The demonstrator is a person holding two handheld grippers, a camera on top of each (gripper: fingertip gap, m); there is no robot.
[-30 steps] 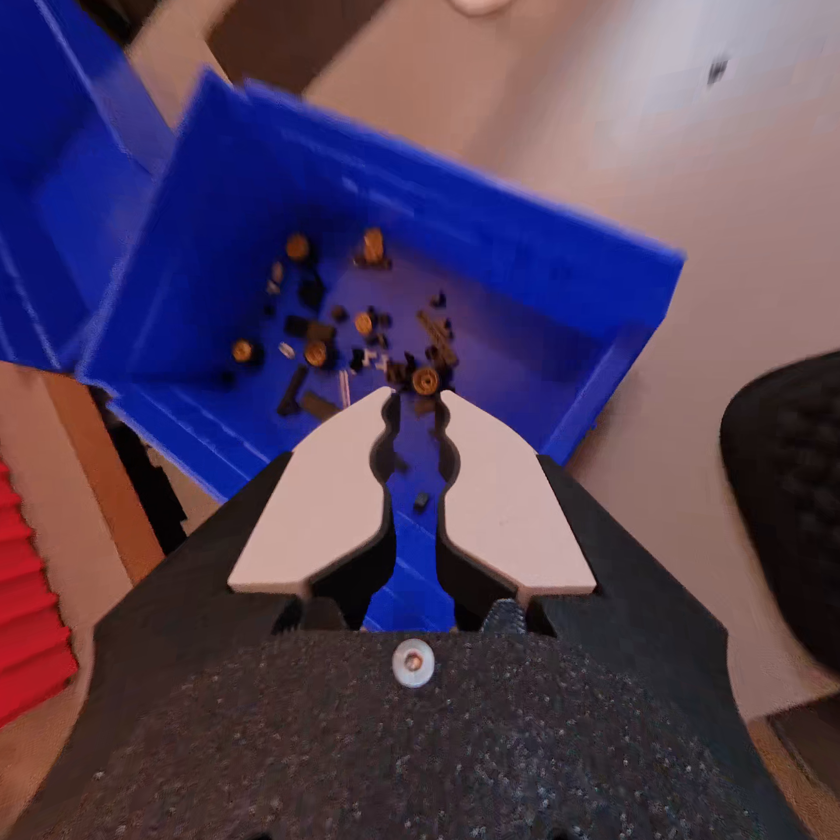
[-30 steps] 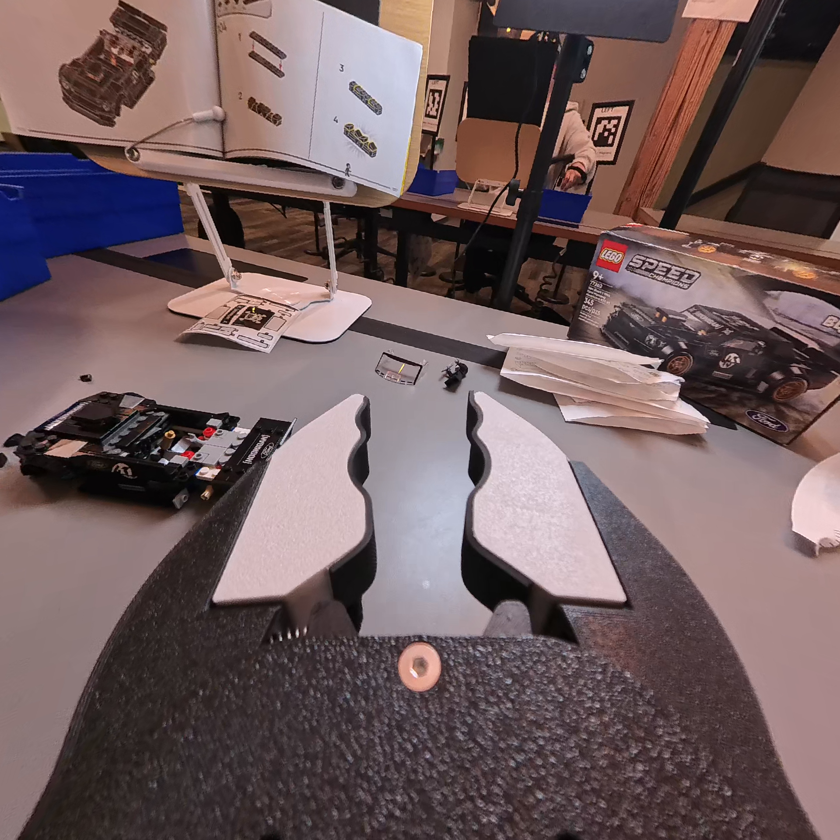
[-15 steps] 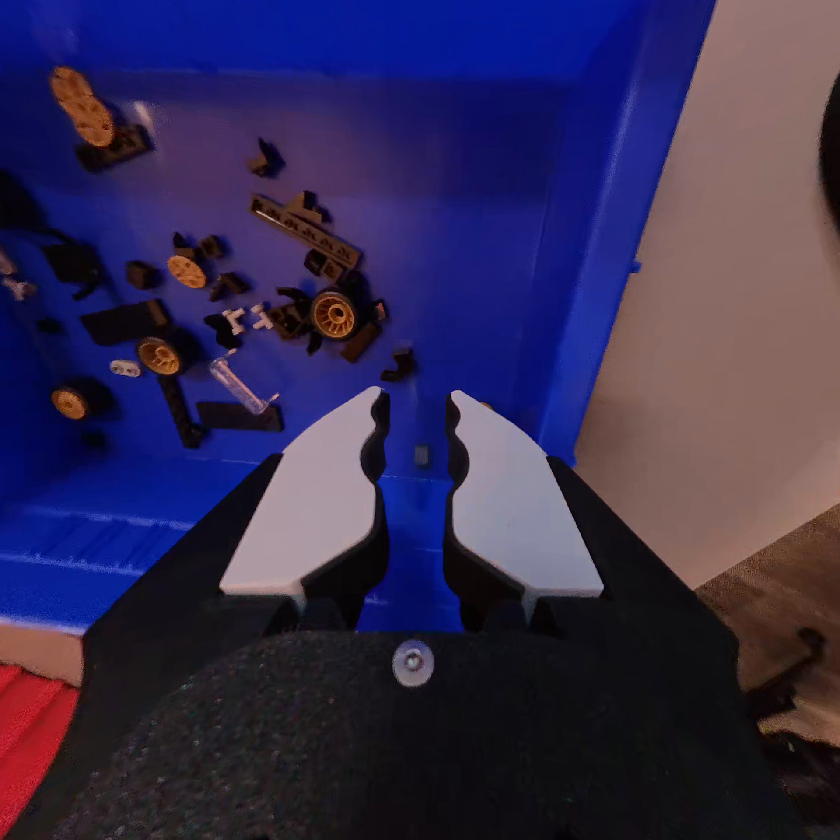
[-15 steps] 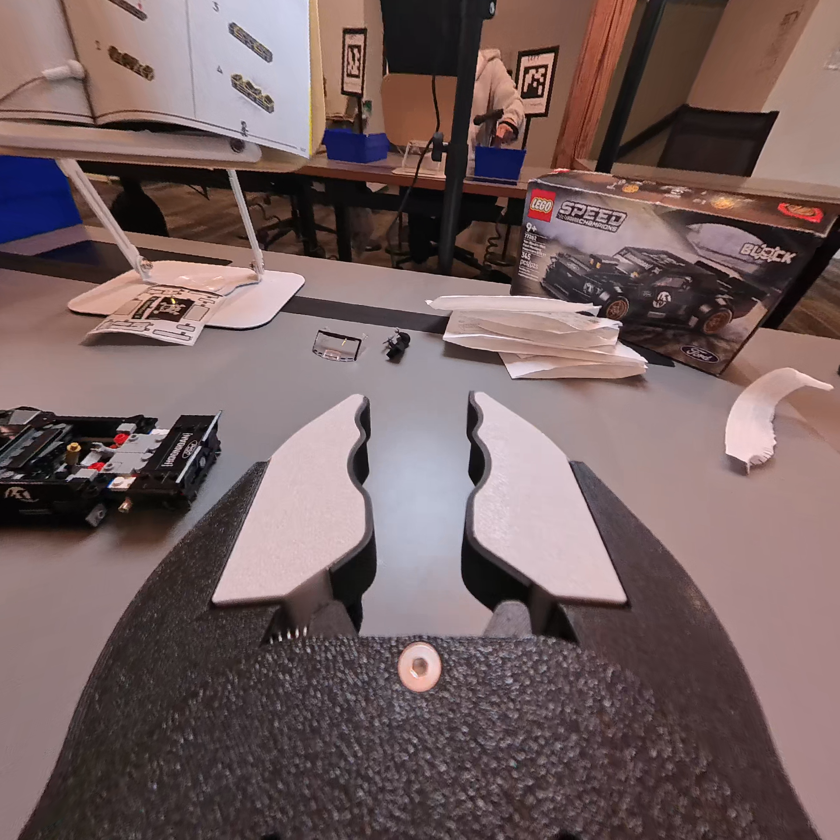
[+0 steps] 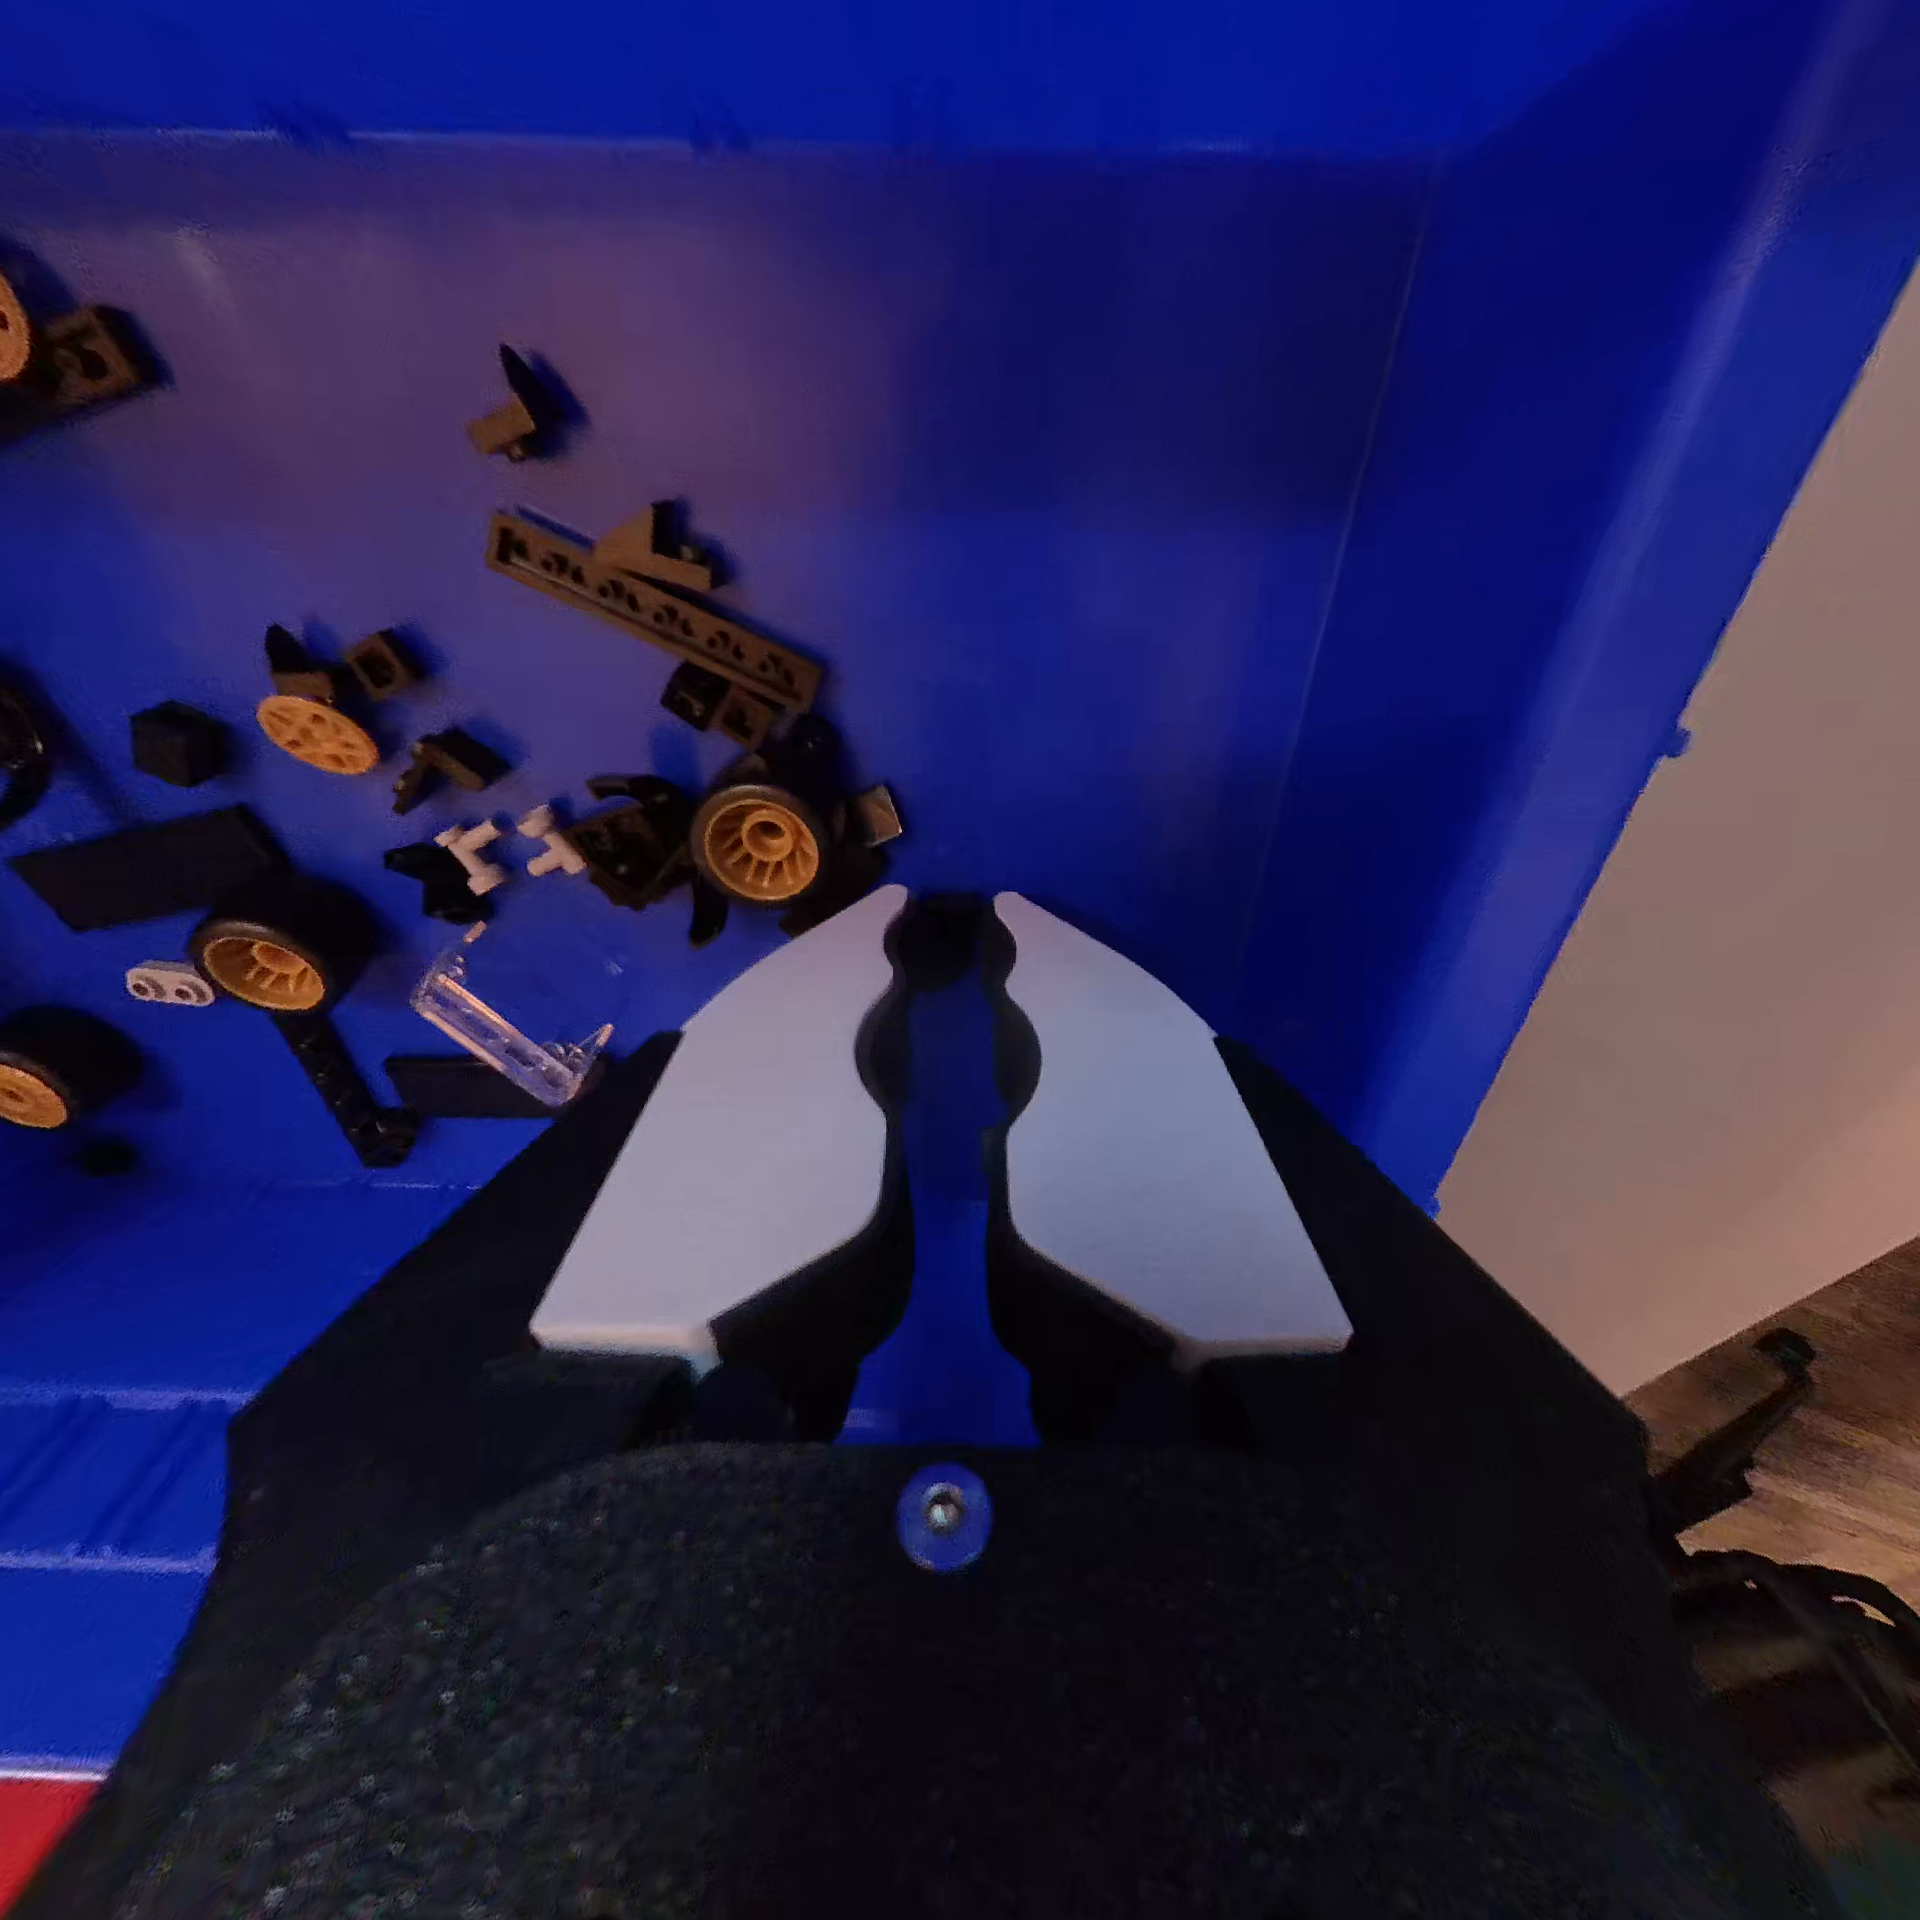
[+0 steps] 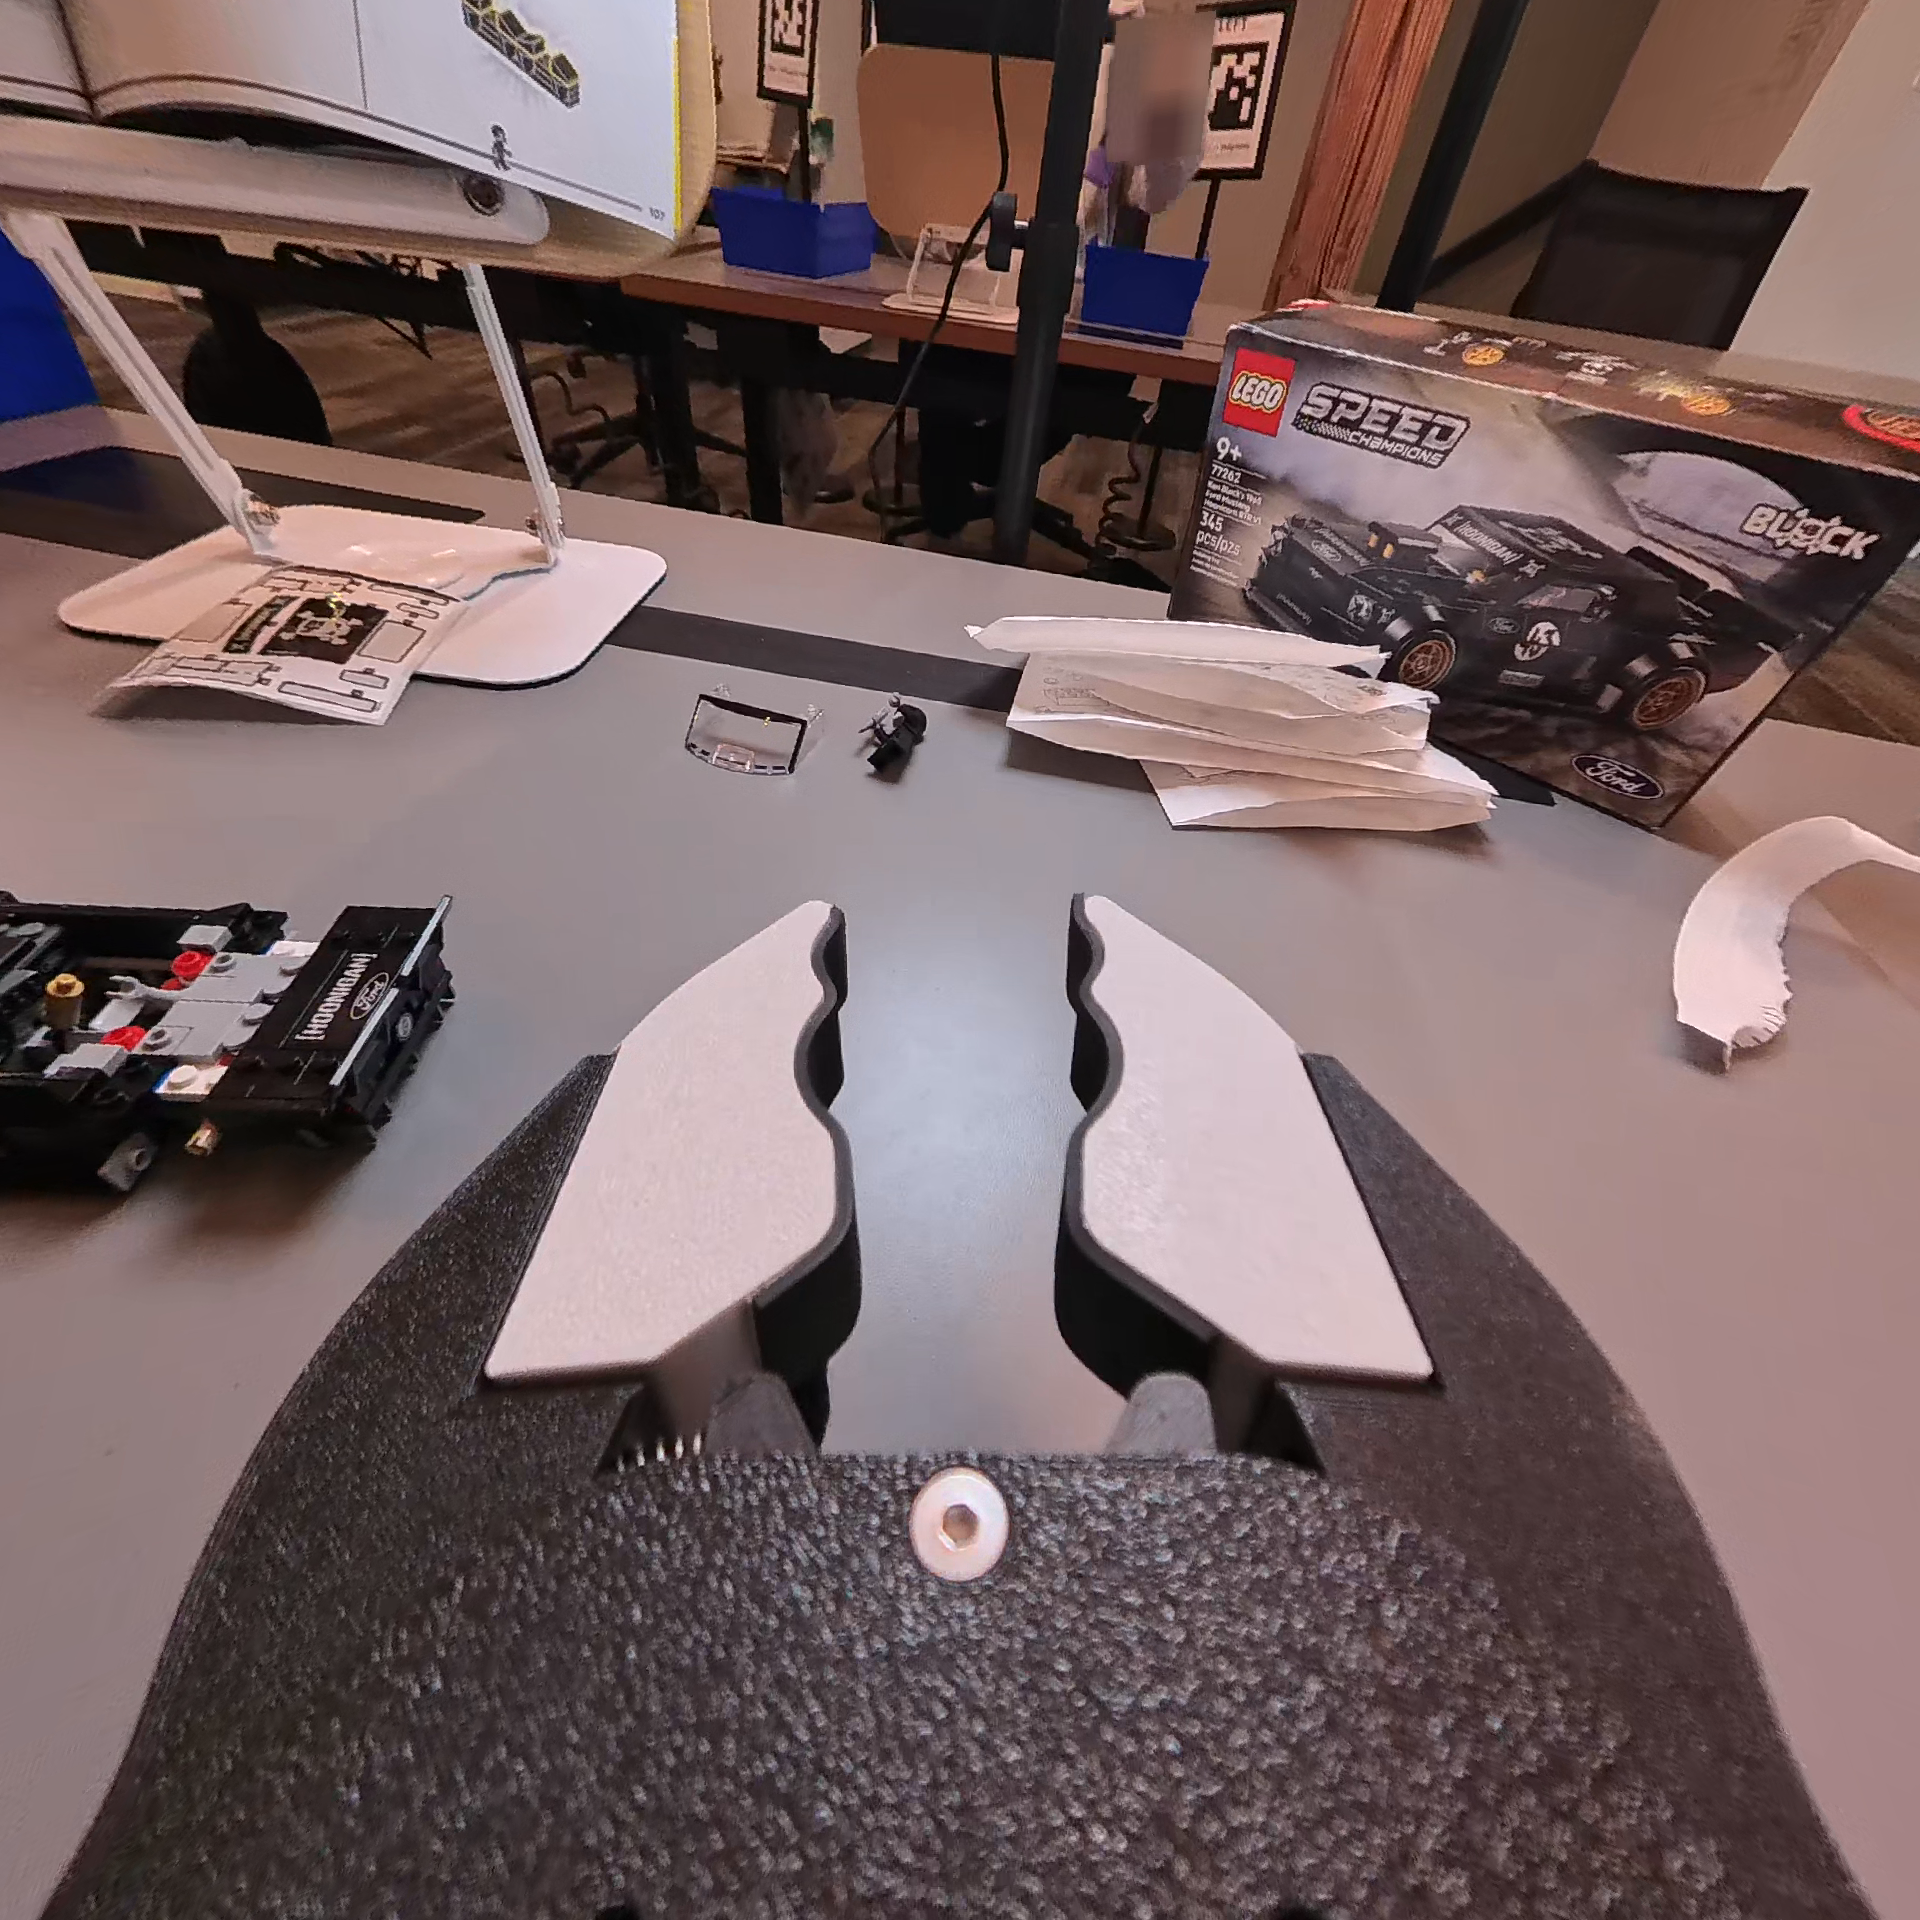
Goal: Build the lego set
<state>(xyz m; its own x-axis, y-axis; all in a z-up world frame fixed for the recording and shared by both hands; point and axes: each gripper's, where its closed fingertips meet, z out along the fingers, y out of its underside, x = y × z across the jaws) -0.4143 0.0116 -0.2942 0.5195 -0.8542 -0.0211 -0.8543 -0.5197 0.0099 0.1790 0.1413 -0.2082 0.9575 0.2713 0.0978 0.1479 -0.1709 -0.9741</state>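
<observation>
The bin is solid bright blue, and the loose bits in it are mostly black, plus gold-tan wheel hubs, a couple of tiny white pieces and one clear part. Left of the dark printed set box there's a white pile of bags, and the half-built car is black with grey and red studs.

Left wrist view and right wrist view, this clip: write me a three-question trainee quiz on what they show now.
1. True or false: the right gripper holds a brick.
2. Where is the left gripper working? A) in the blue bin B) over the set box
3. Fill in: the part-built car lies to the ___ of the right gripper in its own view.

Key: 1 false, its fingers are apart and empty. 2 A. 3 left.
</observation>
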